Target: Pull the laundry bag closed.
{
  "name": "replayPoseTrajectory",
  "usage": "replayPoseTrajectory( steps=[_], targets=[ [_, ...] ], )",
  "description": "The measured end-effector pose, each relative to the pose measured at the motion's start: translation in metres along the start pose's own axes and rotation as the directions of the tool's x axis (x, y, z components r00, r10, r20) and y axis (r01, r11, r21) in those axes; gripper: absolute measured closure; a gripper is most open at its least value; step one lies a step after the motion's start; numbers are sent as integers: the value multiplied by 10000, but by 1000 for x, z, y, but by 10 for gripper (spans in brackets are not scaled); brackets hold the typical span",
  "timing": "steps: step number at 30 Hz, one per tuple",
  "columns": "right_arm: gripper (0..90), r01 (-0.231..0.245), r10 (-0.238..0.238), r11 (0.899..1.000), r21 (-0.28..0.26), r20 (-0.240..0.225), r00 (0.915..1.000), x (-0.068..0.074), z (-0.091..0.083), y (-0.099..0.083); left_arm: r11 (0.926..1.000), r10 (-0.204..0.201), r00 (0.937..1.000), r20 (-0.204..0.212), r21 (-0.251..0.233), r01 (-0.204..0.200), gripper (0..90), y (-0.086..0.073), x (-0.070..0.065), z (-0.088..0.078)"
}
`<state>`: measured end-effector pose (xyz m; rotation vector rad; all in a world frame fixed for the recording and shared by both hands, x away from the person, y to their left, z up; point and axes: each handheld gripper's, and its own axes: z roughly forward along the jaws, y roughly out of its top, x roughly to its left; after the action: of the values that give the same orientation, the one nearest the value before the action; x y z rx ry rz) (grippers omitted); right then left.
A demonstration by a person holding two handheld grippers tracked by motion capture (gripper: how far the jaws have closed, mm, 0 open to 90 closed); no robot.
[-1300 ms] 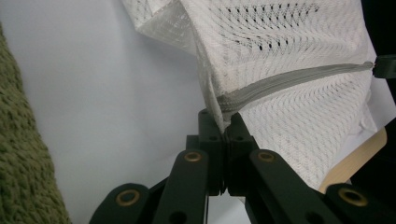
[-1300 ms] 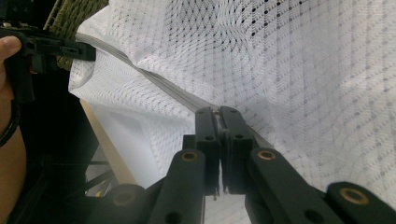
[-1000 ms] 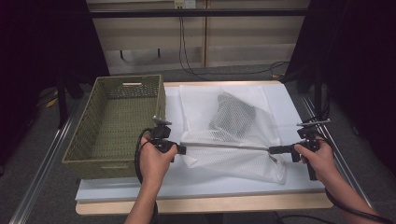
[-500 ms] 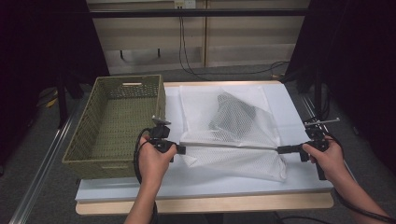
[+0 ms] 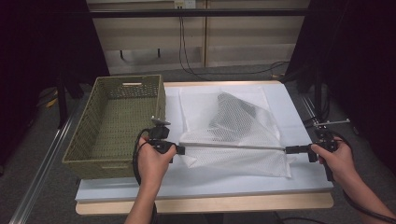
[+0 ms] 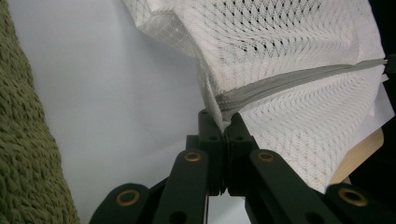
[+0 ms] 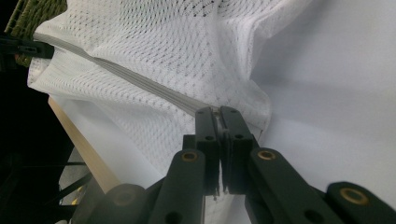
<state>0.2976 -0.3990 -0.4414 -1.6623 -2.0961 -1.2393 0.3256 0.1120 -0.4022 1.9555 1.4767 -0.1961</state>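
A white mesh laundry bag [image 5: 238,128] lies on the white table [image 5: 299,112], with something dark inside it near its far part. Its grey zipper [image 5: 233,146] runs taut across the front edge between both grippers. My left gripper [image 5: 180,149] is shut on the zipper's left end [image 6: 223,111]. At the opposite end, my right gripper [image 5: 287,150] is shut on the zipper [image 7: 215,112]. In the left gripper view the mesh bag [image 6: 299,70] fans out beyond the jaws. In the right gripper view the mesh bag [image 7: 154,51] spreads away and the other gripper shows at the far upper left.
A green woven basket [image 5: 116,123] stands on the table's left side, close to my left hand; its wall [image 6: 23,154] shows in the left gripper view. The table's wooden front edge [image 5: 210,203] runs below the hands. Dark floor and cables lie beyond.
My right gripper has moved to the right with the zipper end, stretching the zipper straighter and longer. The left gripper has stayed in place.
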Motion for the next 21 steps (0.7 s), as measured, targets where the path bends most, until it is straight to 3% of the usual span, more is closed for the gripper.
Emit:
replayPoseTrajectory(
  steps=[8, 13, 17, 21],
  targets=[
    [875, -21, 20, 10000, 65, 124, 9999, -1, -3, 1, 9998, 77, 10000, 26, 162, -77, 888, -1, 1, 1],
    [875, -108, 107, 9999, 67, 194, 9998, -3, -6, -1, 9999, -142, 9998, 108, 74, 141, 887, -3, -2, -1],
    [875, -108, 108, 9999, 5, 210, 9997, -4, -7, -1, 9998, 87, 9999, 62, 181, -88, 888, -2, -1, -1],
    [875, -181, 179, 9998, 65, 188, 9997, -5, -6, -2, 9999, -83, 9999, 108, 135, 82, 888, -3, -3, -2]
  ],
)
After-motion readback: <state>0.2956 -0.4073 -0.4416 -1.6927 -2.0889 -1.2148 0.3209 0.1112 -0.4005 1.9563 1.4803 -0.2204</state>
